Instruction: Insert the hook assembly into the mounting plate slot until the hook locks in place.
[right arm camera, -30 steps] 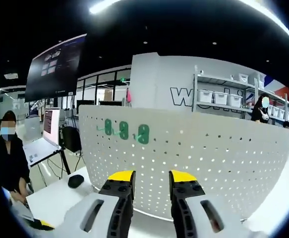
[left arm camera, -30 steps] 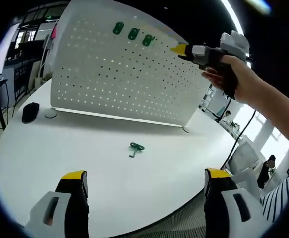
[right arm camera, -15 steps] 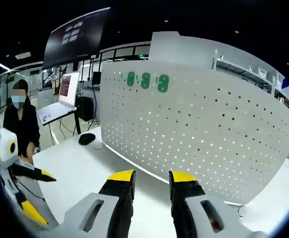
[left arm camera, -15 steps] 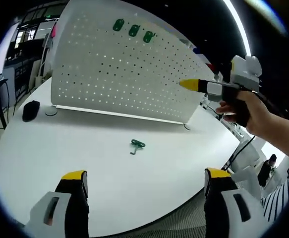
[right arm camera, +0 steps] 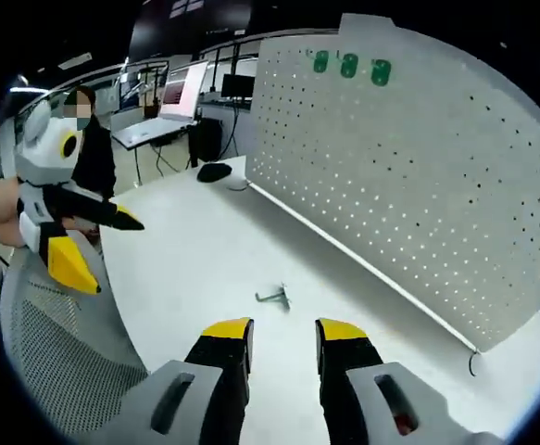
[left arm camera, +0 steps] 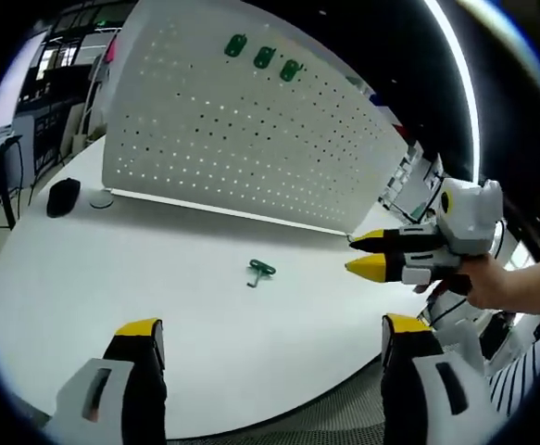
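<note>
One small green hook [left arm camera: 259,272] lying on white table [left arm camera: 158,287], left gripper [left arm camera: 274,357] jaws spread, right gripper [right arm camera: 283,343] jaws narrowly parted.

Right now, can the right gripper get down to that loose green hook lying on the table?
Probably yes. The green hook lies alone on the white table, ahead of the right gripper, whose jaws stand slightly apart and empty. The pegboard stands well behind it.

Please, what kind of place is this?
Probably an open office or lab workspace: a white pegboard stands on a large white table, with a laptop on a stand and a seated person behind.
</note>
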Tool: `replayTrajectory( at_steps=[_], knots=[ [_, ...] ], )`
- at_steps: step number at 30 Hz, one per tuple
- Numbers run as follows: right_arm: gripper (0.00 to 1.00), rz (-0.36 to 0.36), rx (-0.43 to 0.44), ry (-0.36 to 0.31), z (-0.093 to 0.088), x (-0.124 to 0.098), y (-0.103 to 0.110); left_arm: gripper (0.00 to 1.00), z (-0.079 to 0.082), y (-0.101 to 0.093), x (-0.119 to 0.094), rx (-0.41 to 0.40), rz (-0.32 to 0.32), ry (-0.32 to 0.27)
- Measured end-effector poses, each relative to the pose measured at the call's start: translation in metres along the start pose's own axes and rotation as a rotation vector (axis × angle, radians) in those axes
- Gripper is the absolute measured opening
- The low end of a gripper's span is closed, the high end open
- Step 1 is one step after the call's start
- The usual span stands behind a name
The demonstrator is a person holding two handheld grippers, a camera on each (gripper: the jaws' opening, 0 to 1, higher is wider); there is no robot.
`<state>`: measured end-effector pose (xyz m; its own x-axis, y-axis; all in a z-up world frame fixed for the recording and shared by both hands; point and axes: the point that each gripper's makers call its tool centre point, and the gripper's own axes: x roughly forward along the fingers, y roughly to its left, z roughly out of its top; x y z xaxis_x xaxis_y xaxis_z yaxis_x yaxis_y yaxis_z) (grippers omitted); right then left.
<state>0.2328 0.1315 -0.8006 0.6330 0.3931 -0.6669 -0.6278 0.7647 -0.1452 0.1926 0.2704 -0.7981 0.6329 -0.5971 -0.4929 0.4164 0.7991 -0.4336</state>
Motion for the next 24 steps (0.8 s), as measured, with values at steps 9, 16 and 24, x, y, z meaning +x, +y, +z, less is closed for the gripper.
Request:
replayTrajectory(
  at_steps=[9,16,24],
  knots=[
    [0.21,0.072,-0.02,0.113,-0.019,0.033,0.0,0.99,0.0,0.001,0.0,-0.007,0.003,0.0],
    [0.19,0.134,-0.094,0.206,-0.019,0.063,-0.004,0.98,0.002,0.004,0.0,-0.031,0.014,-0.004],
    [0.15,0.177,-0.139,0.284,-0.015,0.097,-0.012,0.98,0.003,0.009,0.0,-0.052,0.029,-0.013]
  ],
)
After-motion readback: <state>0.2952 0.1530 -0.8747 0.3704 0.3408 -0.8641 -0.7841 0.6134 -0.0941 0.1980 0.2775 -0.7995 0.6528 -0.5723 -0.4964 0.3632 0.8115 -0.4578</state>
